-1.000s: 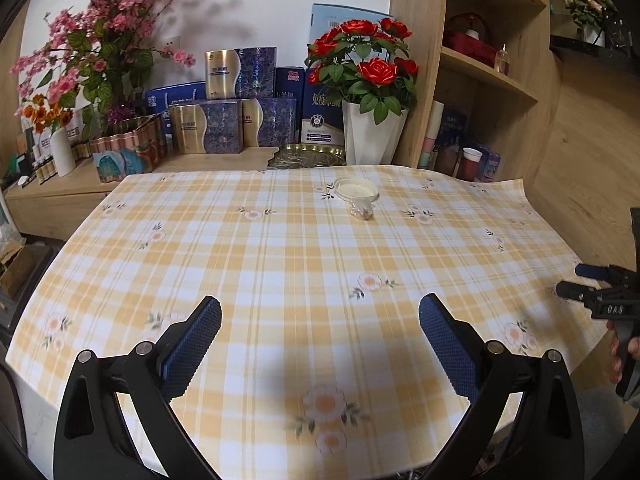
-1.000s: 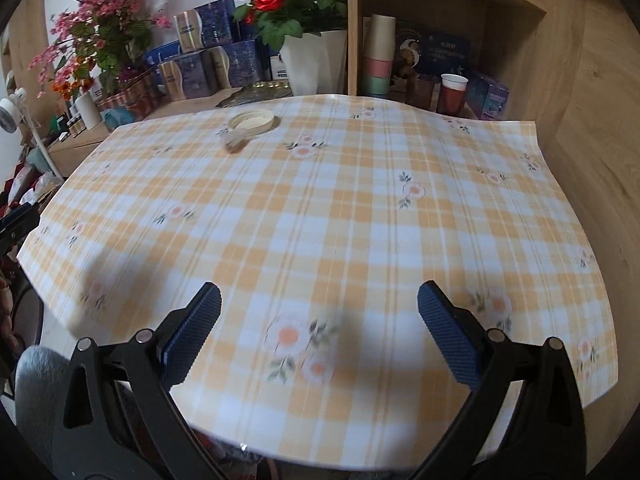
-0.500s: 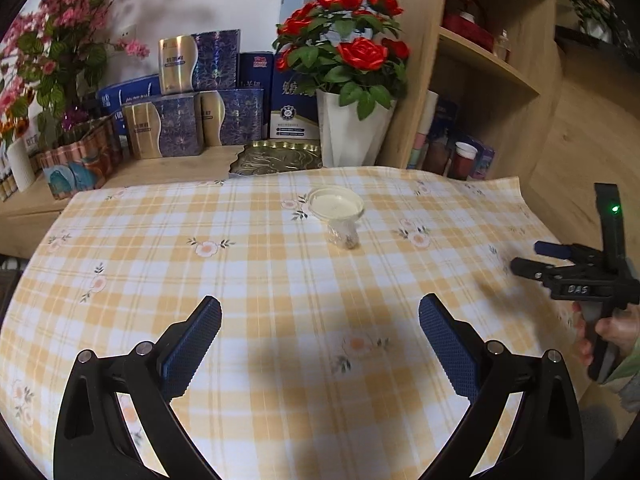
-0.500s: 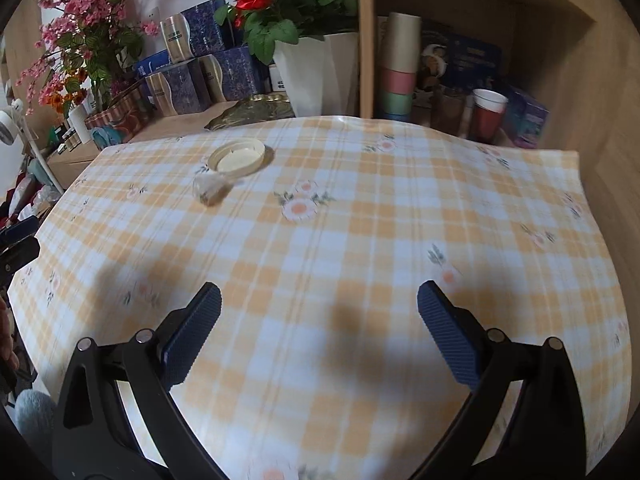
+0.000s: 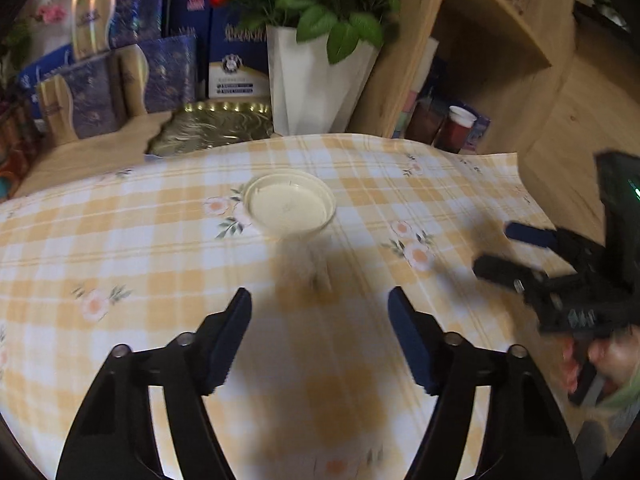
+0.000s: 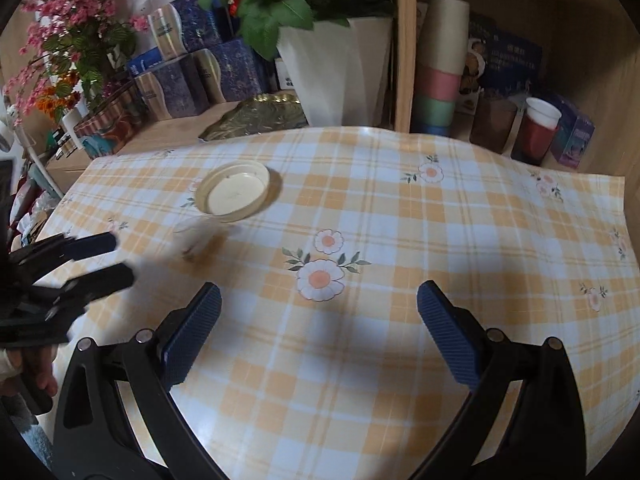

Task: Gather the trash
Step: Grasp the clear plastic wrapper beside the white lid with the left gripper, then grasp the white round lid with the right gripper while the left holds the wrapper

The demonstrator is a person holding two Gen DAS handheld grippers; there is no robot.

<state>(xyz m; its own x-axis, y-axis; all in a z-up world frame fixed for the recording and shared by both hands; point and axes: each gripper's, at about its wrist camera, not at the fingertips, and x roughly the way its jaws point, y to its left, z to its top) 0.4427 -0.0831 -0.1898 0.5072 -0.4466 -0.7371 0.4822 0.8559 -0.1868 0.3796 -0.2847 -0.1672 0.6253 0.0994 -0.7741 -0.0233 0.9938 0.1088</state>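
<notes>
A round cream lid (image 5: pixel 289 203) (image 6: pixel 233 193) lies rim-up on the checked tablecloth (image 5: pixel 120 240). Just in front of it sits a small clear crumpled piece of trash (image 5: pixel 306 266) (image 6: pixel 195 238), blurred in both views. My left gripper (image 5: pixel 319 312) hovers short of that piece; its jaws are closing and nothing is between them. It shows in the right wrist view as the left gripper (image 6: pixel 108 260) at the left edge. My right gripper (image 6: pixel 319 304) stands open over bare cloth, away to the right of the trash, and appears as the right gripper (image 5: pixel 504 248) in the left wrist view.
Behind the table stand a white vase of red roses (image 5: pixel 316 80), blue gift boxes (image 5: pixel 132 80), a gold tray (image 5: pixel 212 128) and a wooden shelf (image 6: pixel 404 40) with stacked cups (image 6: pixel 440 72) and a red cup (image 6: pixel 536 128). The cloth's right edge (image 6: pixel 616 280) drops off.
Both grippers have moved forward over the table toward the lid and trash, which now look larger. The left gripper's fingers stand closer together than before. The right gripper's fingers keep their spread.
</notes>
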